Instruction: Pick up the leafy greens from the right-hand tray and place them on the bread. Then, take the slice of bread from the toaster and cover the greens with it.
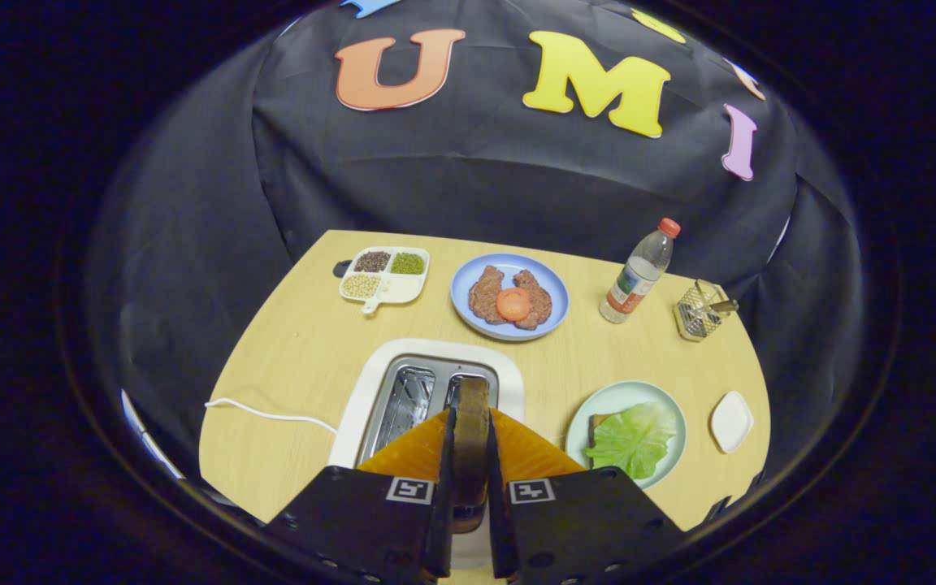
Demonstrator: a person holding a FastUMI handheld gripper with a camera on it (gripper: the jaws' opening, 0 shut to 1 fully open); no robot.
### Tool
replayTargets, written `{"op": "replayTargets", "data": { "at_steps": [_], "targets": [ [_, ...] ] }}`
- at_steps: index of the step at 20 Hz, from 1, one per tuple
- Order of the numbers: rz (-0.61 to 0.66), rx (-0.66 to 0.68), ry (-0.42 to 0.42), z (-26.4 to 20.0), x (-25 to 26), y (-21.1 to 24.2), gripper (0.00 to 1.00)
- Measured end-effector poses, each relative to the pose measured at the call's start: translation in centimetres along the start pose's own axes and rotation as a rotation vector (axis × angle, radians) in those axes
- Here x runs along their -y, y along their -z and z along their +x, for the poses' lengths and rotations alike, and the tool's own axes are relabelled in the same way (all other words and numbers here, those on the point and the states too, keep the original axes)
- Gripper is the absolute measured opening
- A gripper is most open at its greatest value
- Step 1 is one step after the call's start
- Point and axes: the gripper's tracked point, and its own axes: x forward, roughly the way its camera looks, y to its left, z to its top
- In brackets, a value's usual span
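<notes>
Gripper [470, 422] clamped on bread slice [470, 439], held upright just above toaster [427, 390] right slot. Lettuce [632, 439] already on bread on green plate [622, 396], right of fingers. Beyond: meat plate [468, 280], bottle [639, 276], divided dish [384, 275], wire basket [699, 310].

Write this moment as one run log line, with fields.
stage: lifting toast | gripper: shut on bread slice above toaster right slot | greens: on bread, green plate | next: cover greens

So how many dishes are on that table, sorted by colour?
Blue plate: 1
Pale green plate: 1
White divided tray: 1
Small white dish: 1
Total: 4
The gripper is shut on the bread slice.
</notes>
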Motion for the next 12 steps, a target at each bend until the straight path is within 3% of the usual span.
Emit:
{"op": "replayTargets", "data": {
  "at_steps": [3, 4, 12],
  "targets": [
    [0.001, -0.001, -0.015, -0.6, 0.5, -0.1, 0.19],
    [0.007, -0.008, -0.028, -1.1, 0.4, -0.3, 0.11],
    [0.079, 0.043, -0.102, -6.7, 2.1, -2.8, 0.11]
  ]
}}
